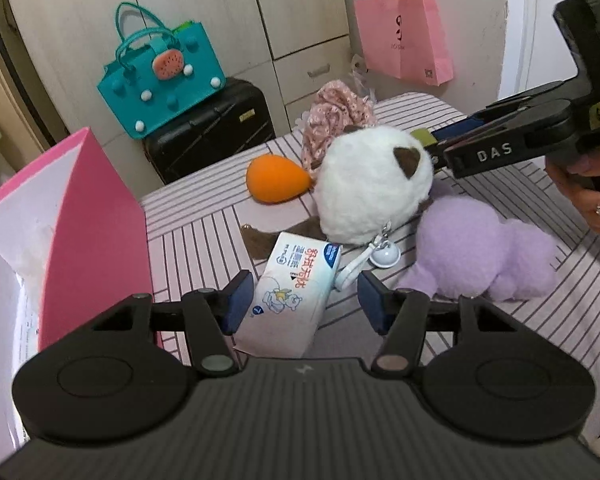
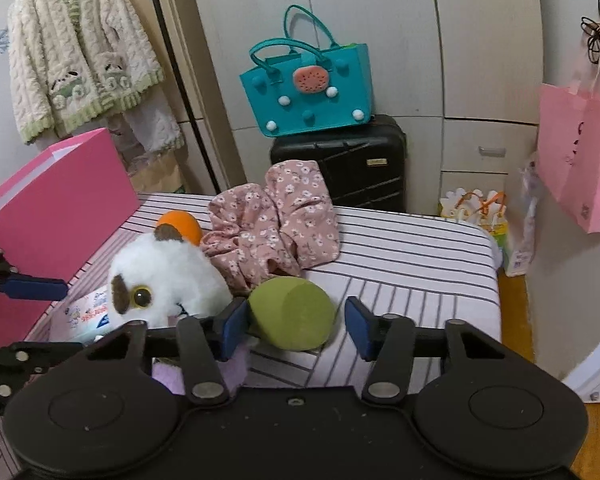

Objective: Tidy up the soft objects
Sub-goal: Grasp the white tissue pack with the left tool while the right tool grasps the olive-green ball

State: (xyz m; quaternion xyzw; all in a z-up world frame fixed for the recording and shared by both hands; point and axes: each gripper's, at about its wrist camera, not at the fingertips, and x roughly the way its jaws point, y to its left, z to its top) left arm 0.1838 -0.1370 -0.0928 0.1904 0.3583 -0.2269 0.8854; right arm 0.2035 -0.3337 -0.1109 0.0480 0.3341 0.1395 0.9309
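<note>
On the striped surface [image 1: 204,232] lie a tissue pack [image 1: 292,300], a white plush with brown ears [image 1: 374,188], a purple plush [image 1: 476,248], an orange egg-shaped sponge [image 1: 276,180] and a floral pink cloth [image 2: 276,216]. My left gripper [image 1: 306,304] is open around the tissue pack; its left pad is at the pack's edge and its right pad stands clear. My right gripper [image 2: 296,328] is open around a green sponge [image 2: 292,312], with a gap on the right side. An open pink box [image 1: 92,232] stands at the left.
A teal handbag [image 2: 308,88] sits on a black suitcase [image 2: 352,164] behind the surface. A pink paper bag [image 2: 580,160] hangs on the right, a fluffy cardigan [image 2: 76,52] on the left. A person's hand [image 1: 588,196] holds the right gripper.
</note>
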